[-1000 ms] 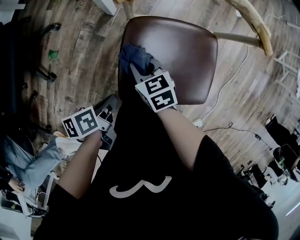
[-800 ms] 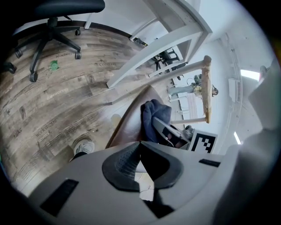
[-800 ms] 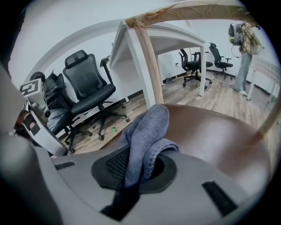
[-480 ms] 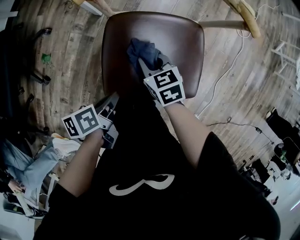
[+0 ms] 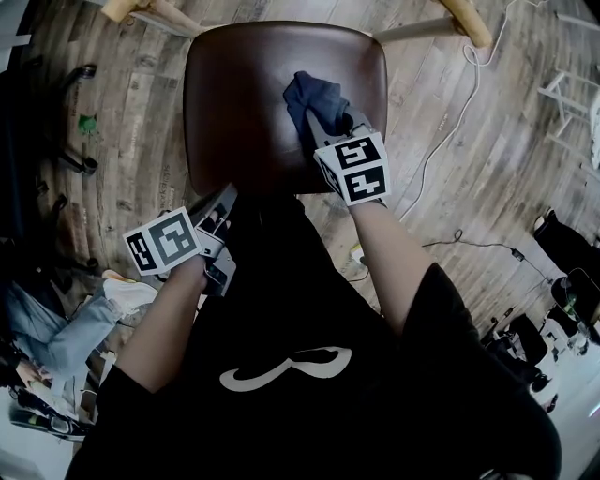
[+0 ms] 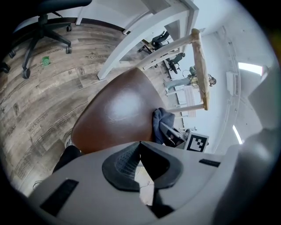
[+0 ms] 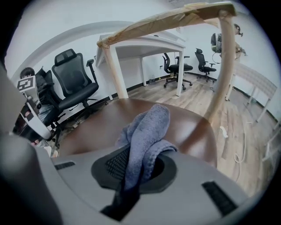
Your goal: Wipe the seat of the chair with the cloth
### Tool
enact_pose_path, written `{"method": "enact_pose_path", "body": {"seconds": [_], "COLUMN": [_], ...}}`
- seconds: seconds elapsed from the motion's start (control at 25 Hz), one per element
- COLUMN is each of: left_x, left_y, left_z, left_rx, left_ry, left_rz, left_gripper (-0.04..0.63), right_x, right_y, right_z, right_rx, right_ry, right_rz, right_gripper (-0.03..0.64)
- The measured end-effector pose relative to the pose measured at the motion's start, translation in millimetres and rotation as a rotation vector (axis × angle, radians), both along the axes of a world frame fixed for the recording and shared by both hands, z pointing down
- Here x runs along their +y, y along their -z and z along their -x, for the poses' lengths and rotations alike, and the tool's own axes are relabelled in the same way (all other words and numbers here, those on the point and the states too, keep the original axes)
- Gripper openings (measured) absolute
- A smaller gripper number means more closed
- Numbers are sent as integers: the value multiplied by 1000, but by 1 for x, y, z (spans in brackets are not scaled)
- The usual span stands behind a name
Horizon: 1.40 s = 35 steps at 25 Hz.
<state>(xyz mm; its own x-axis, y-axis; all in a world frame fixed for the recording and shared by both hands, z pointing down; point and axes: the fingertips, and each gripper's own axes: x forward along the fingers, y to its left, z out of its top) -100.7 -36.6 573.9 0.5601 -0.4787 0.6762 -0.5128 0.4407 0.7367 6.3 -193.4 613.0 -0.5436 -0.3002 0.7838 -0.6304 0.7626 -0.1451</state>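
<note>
Brown glossy seat (image 5: pixel 244 94) of the chair sits right below me on the plank floor (image 5: pixel 131 122). My right tongs (image 5: pixel 323 120) are clenched on the grey-blue cloth (image 5: pixel 314 94). In the right gripper view the cloth runs up betw. both pads and flops fwd in a fold. Its bunched free end rests on the seat's right half, approx. midway front to back and close to the right edge. My left tongs (image 5: pixel 221 212) hang just off the seat's front edge near the left corner, not touching it. They're pressed together at the tips w/ nothing betw. them. Pale wooden backrest rail (image 5: pixel 466 21) stands past the seat's far right corner.
</note>
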Motion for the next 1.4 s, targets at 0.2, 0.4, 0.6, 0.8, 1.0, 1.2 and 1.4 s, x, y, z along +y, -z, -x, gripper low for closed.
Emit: {"method": "enact_pose_path", "body": {"seconds": [0.2, 0.4, 0.6, 0.8, 1.0, 1.2, 1.4], "left_x": [3, 10, 17, 22, 31, 48, 65], "left_y": [3, 1, -2, -3, -4, -7, -9], "left_z": [-17, -33, -49, -59, -57, -46, -24], "left_rx": [3, 6, 14, 19, 18, 14, 8], "left_ry": [-15, -32, -35, -33, -25, -14, -6], "left_rz": [-7, -7, -1, -3, -3, 18, 27], "left_gripper": [15, 15, 15, 15, 15, 15, 15], "right_x": [-11, -17, -19, -20, -22, -19, -9], "right_y": [0, 2, 0, -3, -3, 15, 47], "right_z": [-49, -93, -128, -144, -144, -140, -116], "right_rx": [27, 56, 57, 16, -4, -133, -208], "right_ry": [-89, -167, -255, -301, -324, -408, -418], "right_rz": [-12, -43, -31, 14, 23, 58, 31], "right_gripper": [49, 49, 49, 49, 49, 49, 49]}}
